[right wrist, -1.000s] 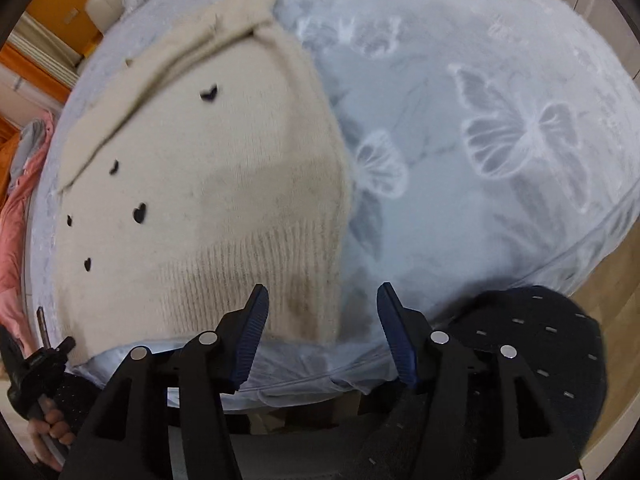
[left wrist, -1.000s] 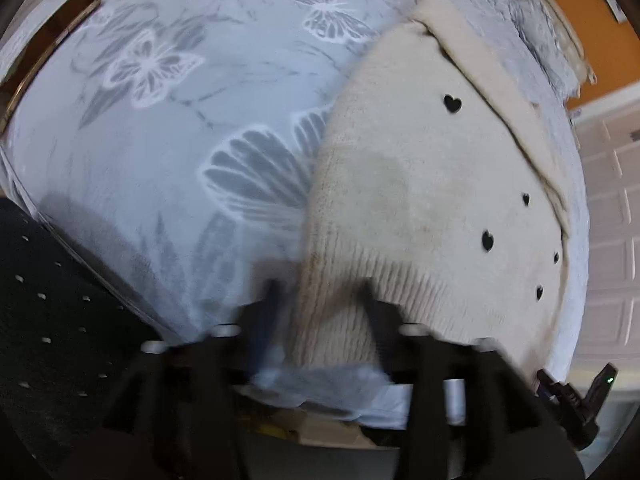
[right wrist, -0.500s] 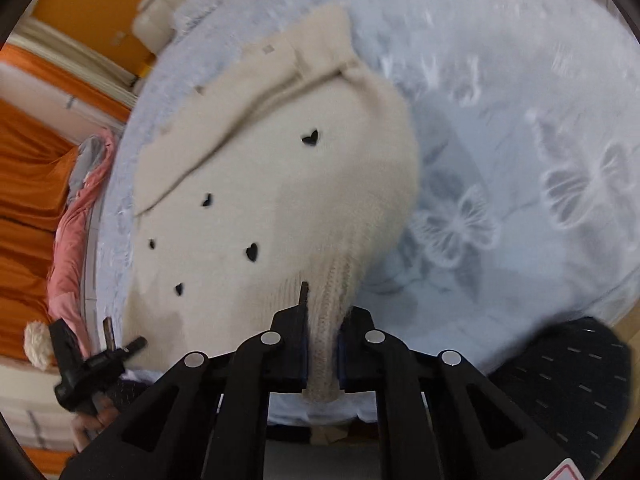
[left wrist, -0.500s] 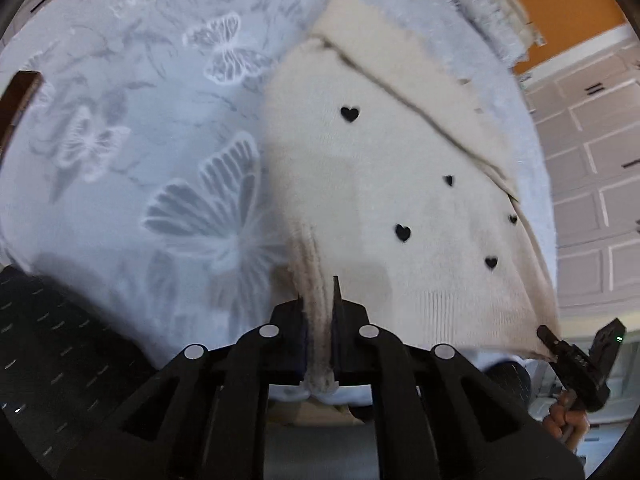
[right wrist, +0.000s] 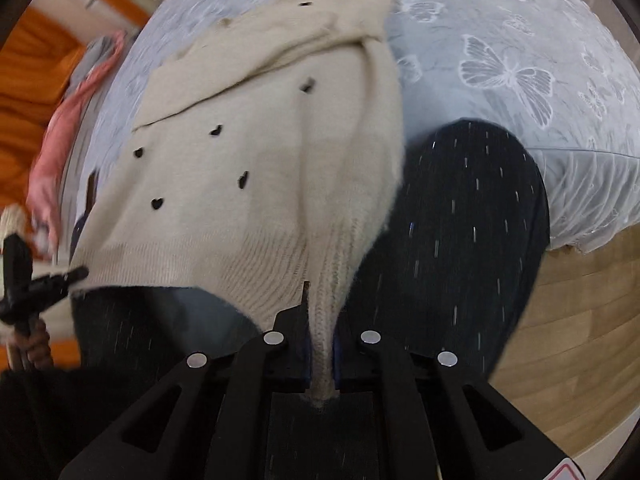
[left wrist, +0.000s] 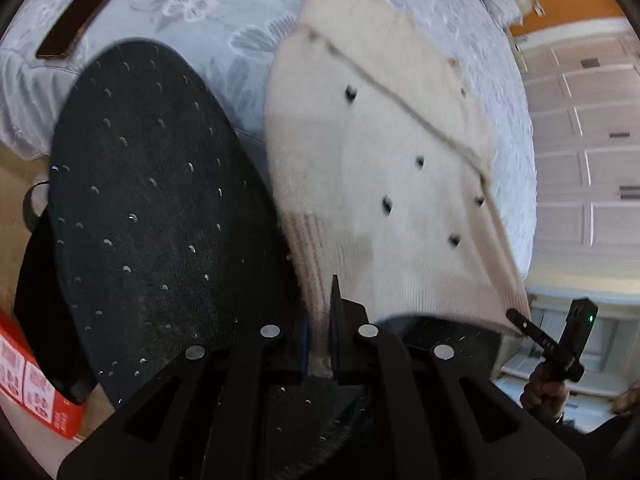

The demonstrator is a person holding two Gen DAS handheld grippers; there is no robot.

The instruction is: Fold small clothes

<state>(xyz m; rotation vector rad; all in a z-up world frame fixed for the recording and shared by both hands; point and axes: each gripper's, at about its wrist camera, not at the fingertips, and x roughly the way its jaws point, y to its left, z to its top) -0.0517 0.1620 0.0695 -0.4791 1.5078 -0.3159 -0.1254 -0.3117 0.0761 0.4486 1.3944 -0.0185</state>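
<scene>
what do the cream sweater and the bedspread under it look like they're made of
Cream sweater: a soft, fuzzy knit, probably wool or acrylic; the hem shows ribbed knit rows and the edges look hairy. Small dark hearts dot it.

Bedspread: thin, pale grey-blue woven fabric with a slight sheen and white butterfly motifs, possibly embroidered or lace-like; the blur leaves that open.

Even daylight, motion blur, fisheye-warped dark edges

Probably a home bedroom — butterfly-print bedspread (right wrist: 520,80), panelled wardrobe doors (left wrist: 580,160), wooden floor (right wrist: 560,340)
</scene>
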